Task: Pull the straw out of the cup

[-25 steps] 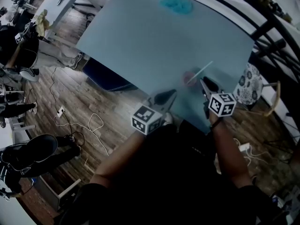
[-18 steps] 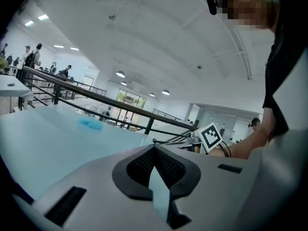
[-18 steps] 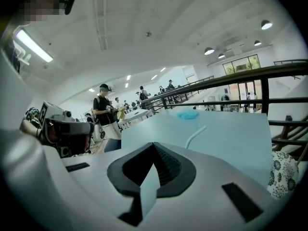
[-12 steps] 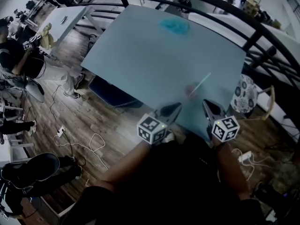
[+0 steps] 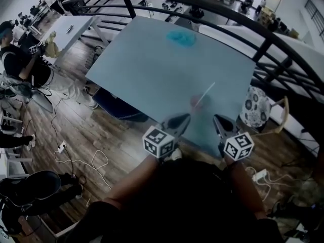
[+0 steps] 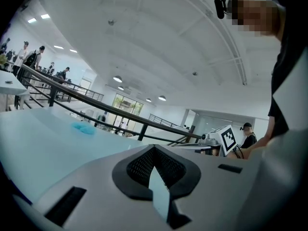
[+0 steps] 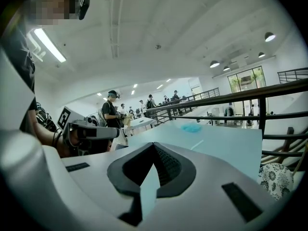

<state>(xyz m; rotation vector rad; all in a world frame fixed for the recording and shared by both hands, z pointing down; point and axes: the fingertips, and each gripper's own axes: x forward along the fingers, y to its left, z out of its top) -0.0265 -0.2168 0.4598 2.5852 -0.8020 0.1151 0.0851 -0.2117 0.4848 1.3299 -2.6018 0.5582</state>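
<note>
A clear, faintly pink cup (image 5: 196,103) stands near the front edge of the pale blue table (image 5: 152,65). A white straw (image 5: 207,92) leans out of the cup toward the upper right, and shows as a thin white line (image 7: 198,144) in the right gripper view. Both grippers hover at the table's near edge, short of the cup and apart from it. My left gripper (image 5: 185,117) is shut with nothing in it. My right gripper (image 5: 216,118) is also shut and empty, just below and to the right of the cup.
A crumpled blue cloth (image 5: 180,37) lies at the table's far end. A black railing (image 5: 283,47) curves behind and to the right. A patterned chair (image 5: 251,105) stands off the right edge. Cables (image 5: 96,161) lie on the wooden floor, and people (image 5: 20,65) sit at the left.
Both grippers have drawn back from the cup toward the table's near edge and risen. The right one was beside the cup and straw a second ago. The straw stays in the cup.
</note>
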